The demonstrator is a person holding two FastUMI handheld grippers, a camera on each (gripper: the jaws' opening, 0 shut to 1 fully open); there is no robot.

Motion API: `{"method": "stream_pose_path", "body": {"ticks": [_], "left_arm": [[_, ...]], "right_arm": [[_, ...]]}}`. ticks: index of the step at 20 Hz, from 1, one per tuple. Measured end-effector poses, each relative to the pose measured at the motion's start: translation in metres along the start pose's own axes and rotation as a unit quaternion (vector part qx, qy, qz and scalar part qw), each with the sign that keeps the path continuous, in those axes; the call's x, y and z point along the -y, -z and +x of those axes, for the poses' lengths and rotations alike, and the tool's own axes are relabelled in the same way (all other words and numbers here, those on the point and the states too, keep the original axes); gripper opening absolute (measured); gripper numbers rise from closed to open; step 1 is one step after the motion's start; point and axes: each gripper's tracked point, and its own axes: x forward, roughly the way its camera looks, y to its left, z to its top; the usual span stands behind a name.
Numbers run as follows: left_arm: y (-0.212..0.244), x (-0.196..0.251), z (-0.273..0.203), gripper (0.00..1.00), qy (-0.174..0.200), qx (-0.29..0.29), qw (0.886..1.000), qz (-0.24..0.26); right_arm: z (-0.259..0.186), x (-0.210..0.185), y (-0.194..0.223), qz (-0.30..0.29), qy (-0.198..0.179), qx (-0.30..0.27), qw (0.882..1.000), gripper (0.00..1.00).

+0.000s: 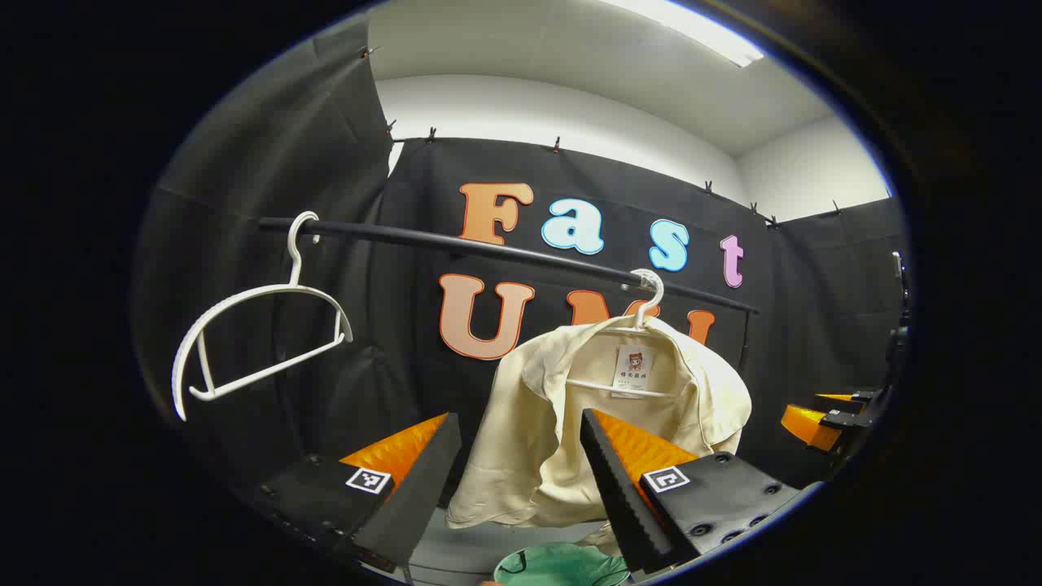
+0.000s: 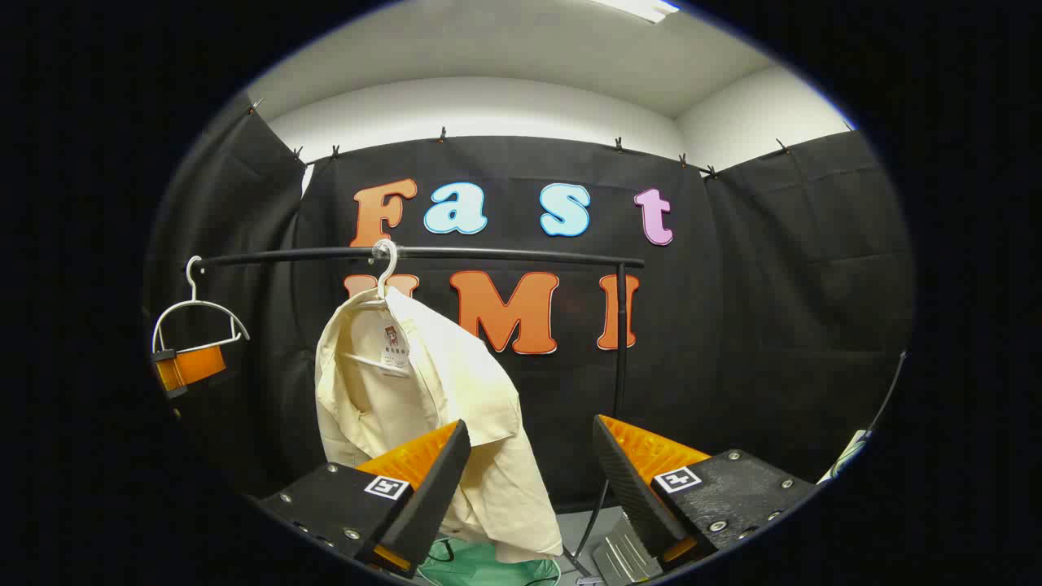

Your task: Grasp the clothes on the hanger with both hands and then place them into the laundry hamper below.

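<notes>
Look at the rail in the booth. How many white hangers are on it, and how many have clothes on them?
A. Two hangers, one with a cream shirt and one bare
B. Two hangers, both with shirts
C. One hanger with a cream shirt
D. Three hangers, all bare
A: on the rail a bare hanger hangs at the left end, and a second hanger carries the cream shirt.

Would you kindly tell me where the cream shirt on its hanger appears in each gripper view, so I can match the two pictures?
Left gripper view: the cream shirt hangs just right of centre, low, seen between this gripper's two fingers.
Right gripper view: the cream shirt hangs left of centre, partly behind this gripper's left-hand finger.
Shared landmark: the black rail that carries its hanger, with an empty white hanger farther left.
</notes>
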Motion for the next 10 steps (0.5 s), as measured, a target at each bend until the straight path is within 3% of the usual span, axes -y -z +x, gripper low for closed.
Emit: {"method": "stream_pose_path", "body": {"ticks": [1, 4, 10], "left_arm": [[-0.0011, -0.0008, -0.0003, 0.96, -0.001, 0.001, 1.000, 0.000], [-0.0025, -0.0003, 0.0034, 1.00, 0.000, 0.003, 1.000, 0.001], [-0.0020, -0.0018, 0.0070, 0.97, 0.002, 0.002, 1.000, 0.004]], "right_arm": [[0.0000, 0.0001, -0.0007, -0.001, 0.001, 0.000, 1.000, 0.93], [0.0012, 0.0017, -0.0006, -0.003, 0.003, -0.001, 1.000, 0.94], [0.0025, -0.0012, 0.0020, -0.003, 0.002, -0.005, 1.000, 0.94]]}}
